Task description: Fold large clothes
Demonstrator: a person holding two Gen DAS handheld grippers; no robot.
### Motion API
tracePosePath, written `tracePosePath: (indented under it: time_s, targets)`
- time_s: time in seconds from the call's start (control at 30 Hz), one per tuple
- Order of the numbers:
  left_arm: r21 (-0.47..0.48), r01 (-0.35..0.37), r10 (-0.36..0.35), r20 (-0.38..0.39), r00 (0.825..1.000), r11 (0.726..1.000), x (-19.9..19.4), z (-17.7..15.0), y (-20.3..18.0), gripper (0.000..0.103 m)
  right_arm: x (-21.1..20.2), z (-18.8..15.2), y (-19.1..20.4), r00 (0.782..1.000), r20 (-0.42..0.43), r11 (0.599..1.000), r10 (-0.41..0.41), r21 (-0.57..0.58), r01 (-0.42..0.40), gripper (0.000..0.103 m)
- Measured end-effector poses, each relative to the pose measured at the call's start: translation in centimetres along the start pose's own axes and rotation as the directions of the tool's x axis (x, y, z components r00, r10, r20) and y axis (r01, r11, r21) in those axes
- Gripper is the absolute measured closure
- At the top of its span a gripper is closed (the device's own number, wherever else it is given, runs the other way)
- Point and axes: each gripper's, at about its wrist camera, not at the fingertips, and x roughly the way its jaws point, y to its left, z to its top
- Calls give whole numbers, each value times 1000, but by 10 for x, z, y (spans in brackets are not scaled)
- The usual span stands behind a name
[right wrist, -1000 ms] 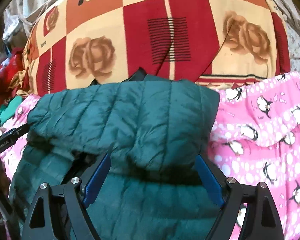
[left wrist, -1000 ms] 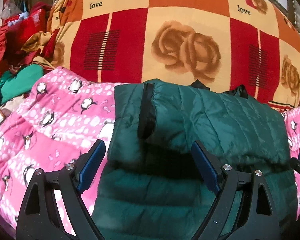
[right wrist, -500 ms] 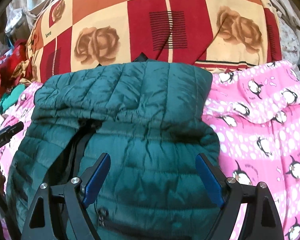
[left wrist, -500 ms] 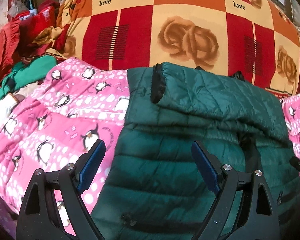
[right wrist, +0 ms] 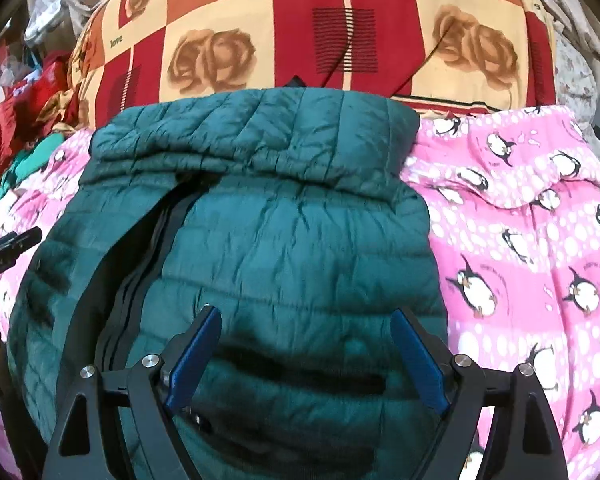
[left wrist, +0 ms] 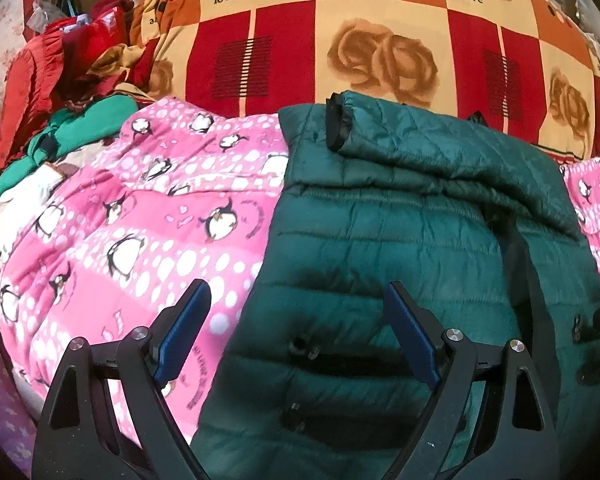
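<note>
A dark green quilted puffer jacket [left wrist: 412,232] lies front up on a pink penguin blanket [left wrist: 140,220]. Its sleeves are folded across the upper chest, with a black cuff [left wrist: 334,124] at the left. It also shows in the right wrist view [right wrist: 292,232], with the black zipper [right wrist: 140,264] running down its left side. My left gripper [left wrist: 296,324] is open and empty above the jacket's left lower edge. My right gripper [right wrist: 304,344] is open and empty above the jacket's lower right part.
A red, orange and cream rose-patterned blanket [left wrist: 380,40] rises behind the jacket. A pile of red and green clothes [left wrist: 60,92] lies at the far left. The pink penguin blanket [right wrist: 540,260] extends to the right of the jacket.
Both grippers have pulled back and up from the jacket, so more of its lower body and zipper shows. The folded sleeves stay where they lay.
</note>
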Motion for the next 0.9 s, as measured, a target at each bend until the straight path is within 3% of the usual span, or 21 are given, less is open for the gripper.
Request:
tracePosePath:
  time_s: [0.53, 0.9]
  targets:
    - [3, -8, 8, -29, 1000, 1000, -15, -35, 15, 15, -23, -42, -5, 997, -63, 999, 33, 3, -33, 18]
    - [-2, -15, 15, -53, 998, 1000, -19, -51, 21, 15, -36, -63, -19, 997, -70, 1000, 13, 24, -11, 18]
